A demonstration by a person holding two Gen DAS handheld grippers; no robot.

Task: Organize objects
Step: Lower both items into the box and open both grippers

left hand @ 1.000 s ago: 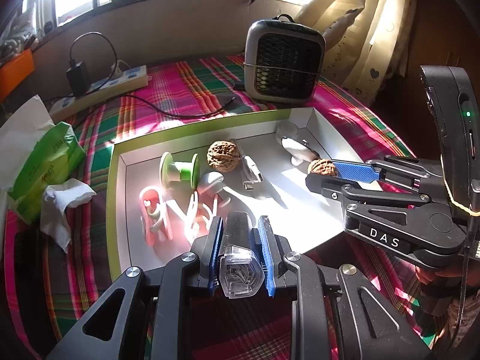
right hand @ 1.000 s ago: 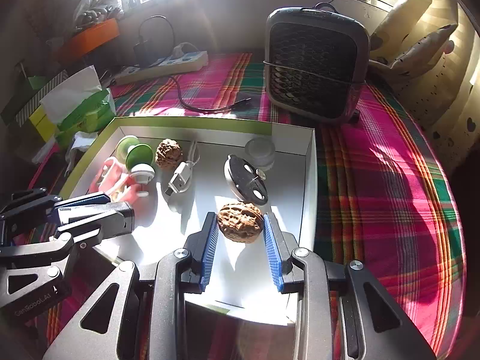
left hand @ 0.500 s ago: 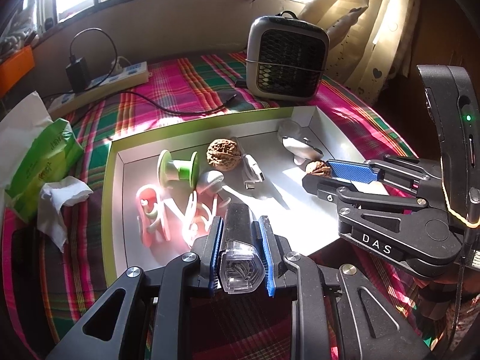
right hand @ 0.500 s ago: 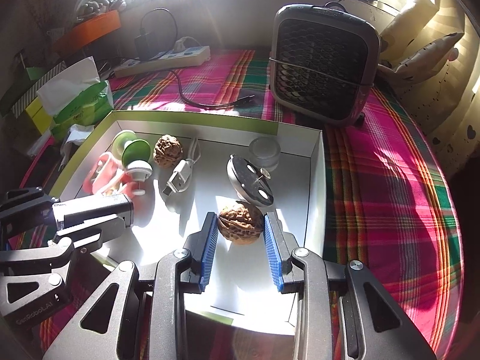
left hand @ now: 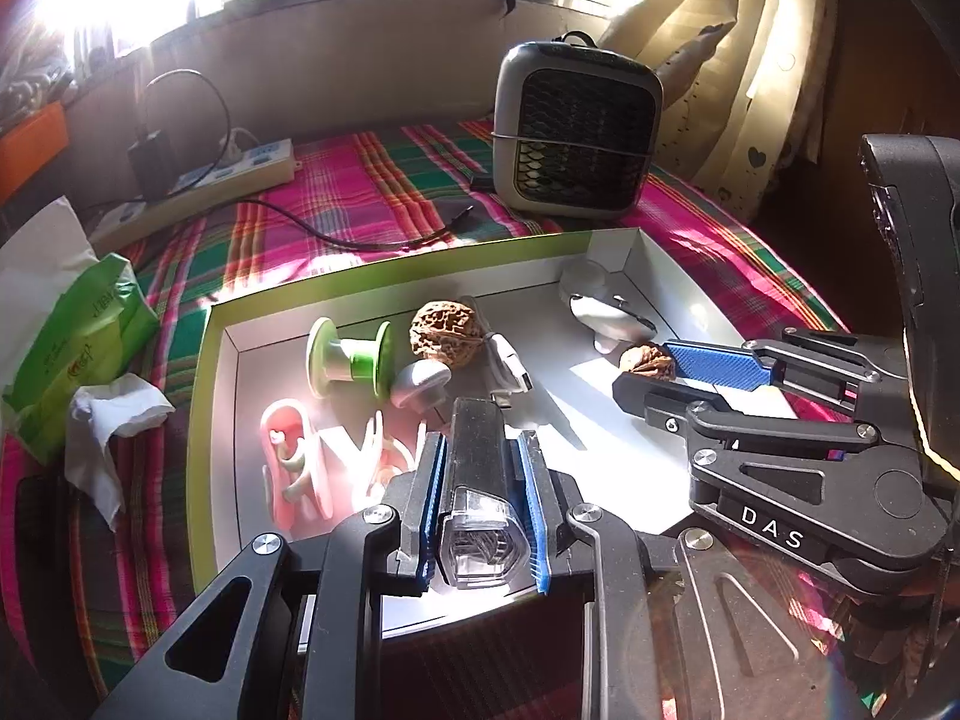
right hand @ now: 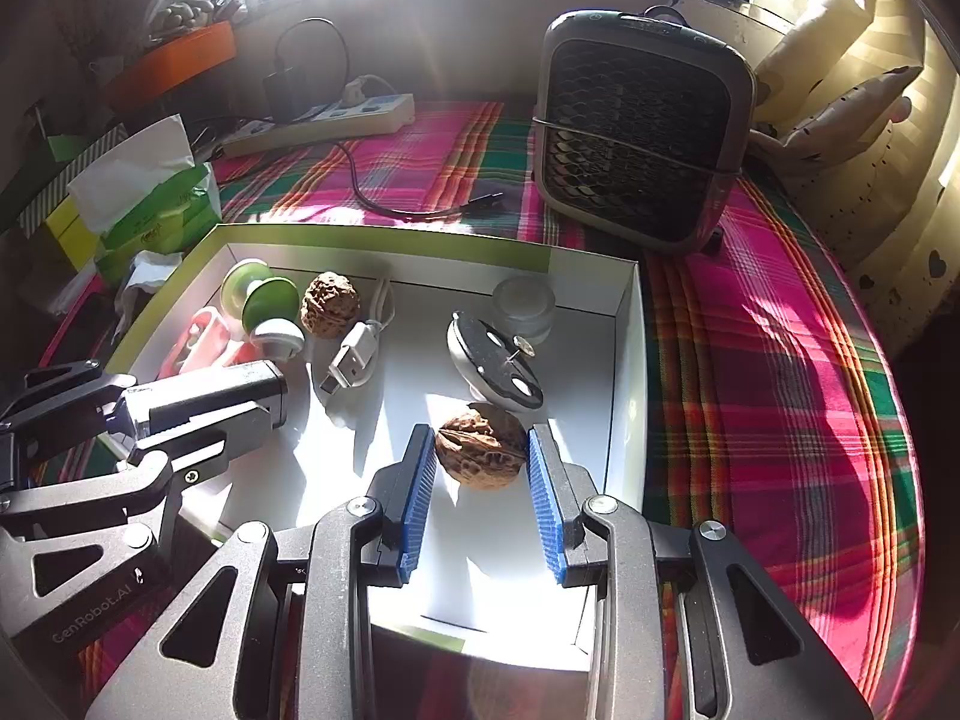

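Fingers of the left gripper clamp a dark bike light with a clear lens, over the near edge of a white box on plaid cloth. Right gripper holds a walnut between its blue pads, inside the box. From that walnut, a round black disc lies just beyond at twelve o'clock; a second walnut, a USB plug and a green spool sit toward ten o'clock. A grey fan heater stands behind the box.

Left gripper clamps bike light above white box
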